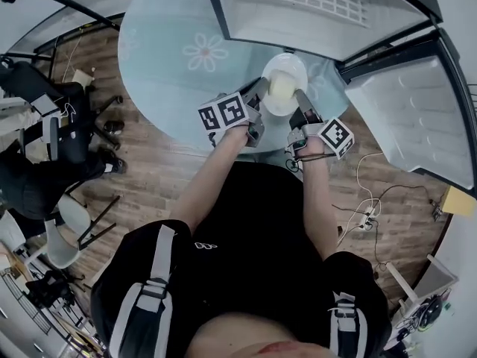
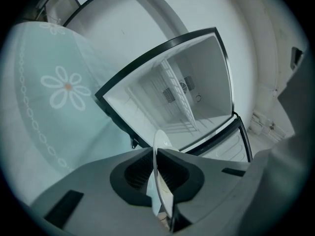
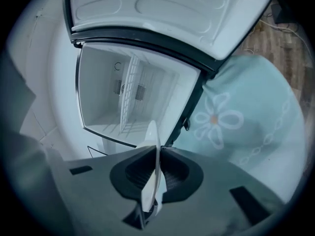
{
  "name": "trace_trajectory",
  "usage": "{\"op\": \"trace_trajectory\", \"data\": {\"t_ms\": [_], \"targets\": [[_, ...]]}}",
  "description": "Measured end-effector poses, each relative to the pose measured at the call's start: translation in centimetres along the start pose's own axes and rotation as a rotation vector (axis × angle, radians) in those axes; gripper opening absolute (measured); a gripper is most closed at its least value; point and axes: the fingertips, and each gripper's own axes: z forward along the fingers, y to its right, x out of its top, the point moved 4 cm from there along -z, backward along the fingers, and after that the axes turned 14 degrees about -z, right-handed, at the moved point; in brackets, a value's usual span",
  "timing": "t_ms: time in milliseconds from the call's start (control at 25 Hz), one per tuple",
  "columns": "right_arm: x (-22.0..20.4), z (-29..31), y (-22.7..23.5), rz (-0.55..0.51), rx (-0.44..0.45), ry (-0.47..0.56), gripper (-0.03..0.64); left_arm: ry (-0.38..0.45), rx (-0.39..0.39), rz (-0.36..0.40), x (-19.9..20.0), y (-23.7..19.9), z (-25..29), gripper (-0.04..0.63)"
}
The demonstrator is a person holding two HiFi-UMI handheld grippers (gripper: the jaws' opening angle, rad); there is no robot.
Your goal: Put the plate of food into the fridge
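A white plate (image 1: 283,84) with pale yellow food on it is held in the air between both grippers, in front of the open fridge (image 1: 313,10). My left gripper (image 1: 257,95) is shut on the plate's left rim (image 2: 158,176). My right gripper (image 1: 302,103) is shut on its right rim (image 3: 152,171). In both gripper views the plate shows edge-on between the jaws. Beyond it lies the white fridge compartment (image 2: 184,100) with a wire shelf (image 3: 130,92).
The fridge door (image 1: 406,121) stands open at the right. A round table with a pale blue flowered cloth (image 1: 179,58) is just left of the fridge. Chairs (image 1: 71,125) stand at the left on the wood floor, and cables (image 1: 369,211) lie at the right.
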Motion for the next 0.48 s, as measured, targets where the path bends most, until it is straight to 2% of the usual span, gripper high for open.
{"op": "trace_trajectory", "data": {"t_ms": [120,480], "targets": [[0.6,1.3,0.7,0.062,0.026,-0.003,0.025,0.027,0.003,-0.053,0.9,0.1,1.3,0.018],[4.7,5.9,2.6,0.051,0.029,-0.008,0.026,0.054,0.042,0.017,4.5,0.4,6.5,0.026]]}}
